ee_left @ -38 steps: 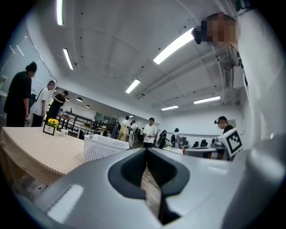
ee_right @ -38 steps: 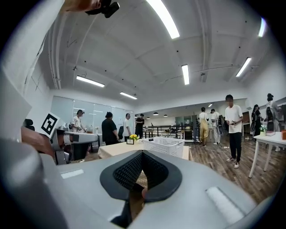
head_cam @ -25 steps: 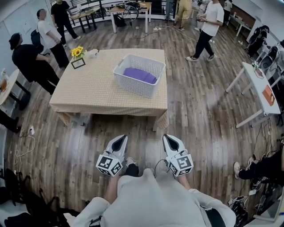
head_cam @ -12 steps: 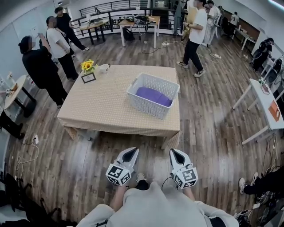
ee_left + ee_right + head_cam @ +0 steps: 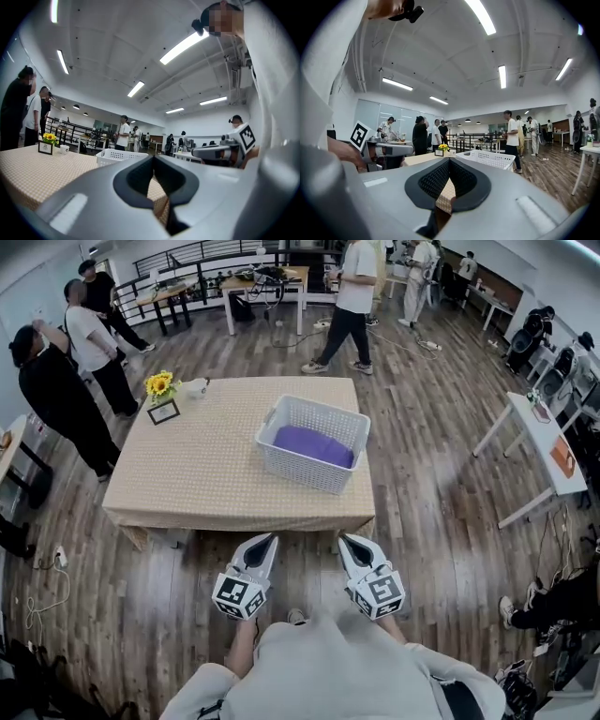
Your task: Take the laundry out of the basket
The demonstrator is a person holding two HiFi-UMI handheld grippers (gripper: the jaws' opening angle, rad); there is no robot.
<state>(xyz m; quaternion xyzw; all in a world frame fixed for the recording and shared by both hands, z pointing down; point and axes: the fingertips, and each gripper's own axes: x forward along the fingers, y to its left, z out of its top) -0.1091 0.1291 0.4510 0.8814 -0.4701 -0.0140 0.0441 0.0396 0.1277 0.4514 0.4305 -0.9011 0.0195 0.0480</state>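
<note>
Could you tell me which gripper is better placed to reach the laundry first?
Probably the right gripper: the basket of purple laundry sits right of centre on the table, nearer it.

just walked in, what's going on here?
A person stands just short of the table with a tan checked cloth, holding the left hand-held gripper and the right hand-held gripper low, near the body. Both are shut and empty. The white perforated plastic laundry basket sits on the table's right part with the purple cloth lying inside. Neither gripper has reached it, so nothing has been taken out yet. Other people stand and walk around the room.
</note>
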